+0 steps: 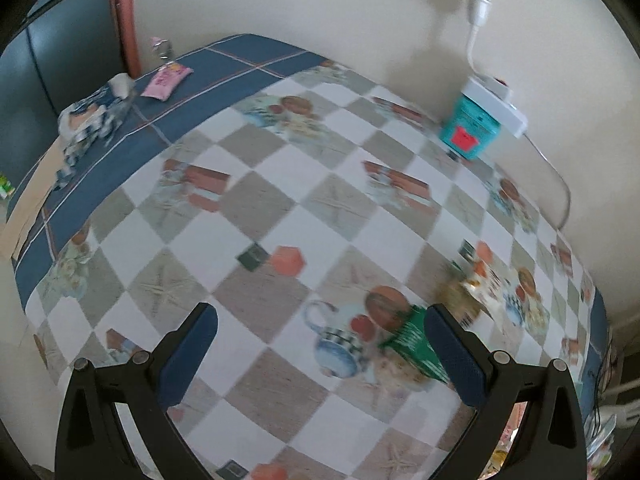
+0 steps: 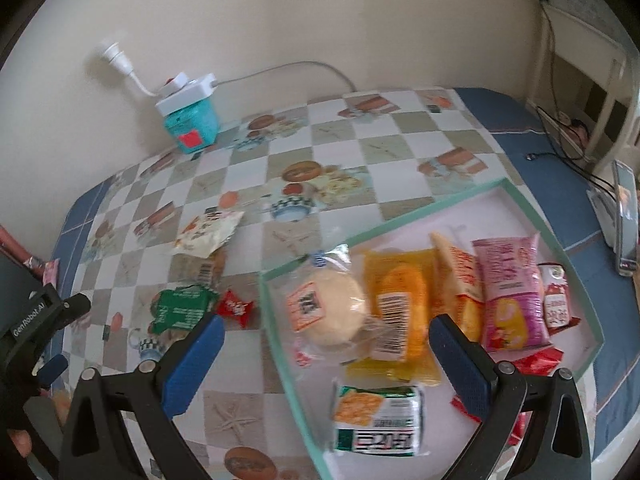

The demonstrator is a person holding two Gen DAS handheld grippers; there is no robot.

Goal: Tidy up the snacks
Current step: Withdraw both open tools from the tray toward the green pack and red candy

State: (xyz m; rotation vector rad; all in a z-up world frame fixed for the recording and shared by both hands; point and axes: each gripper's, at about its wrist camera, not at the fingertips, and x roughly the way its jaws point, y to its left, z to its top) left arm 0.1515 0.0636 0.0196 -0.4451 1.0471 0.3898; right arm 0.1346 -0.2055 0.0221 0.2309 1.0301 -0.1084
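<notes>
Two fisheye wrist views over a table (image 2: pixel 280 148) covered in a checked cloth printed with food and teapots, blue at the borders. In the right wrist view, a shallow tray (image 2: pixel 404 214) with a mint-green rim, the landmark here, filling the right half of the frame. Right gripper (image 2: pixel 326 354) hovering above the tray's near-left corner, blue-padded fingers spread wide, nothing between them. Inside the tray, from its left side to its right: a round pale bun in clear wrap (image 2: pixel 334 310), an orange-yellow packet with a barcode (image 2: pixel 400 308), a cream-and-orange packet (image 2: pixel 460 276), a tall pink bag (image 2: pixel 512 288), a small red-and-white packet (image 2: pixel 556 300); at the tray's near edge, a green-and-white noodle-style packet (image 2: pixel 378 420). Outside the tray, just left of its rim, a small red candy wrapper (image 2: pixel 236 307); beside that a green packet (image 2: pixel 182 308); further left and back from the tray, a white-and-orange packet (image 2: pixel 208 232) overlapping a brownish one with a barcode. Well behind the tray against the wall, a teal box (image 2: pixel 194 128) with a white power strip (image 2: pixel 186 92) on top. Right of the tray, a phone on a stand (image 2: pixel 626 216). At the far left edge, part of the other black gripper and a gloved hand. In the blurred left wrist view, left gripper (image 1: pixel 320 350) likewise wide apart and empty above the cloth, its right finger just beside the green packet (image 1: pixel 414 346); a pink packet (image 1: pixel 166 82) at the far-left table corner.
</notes>
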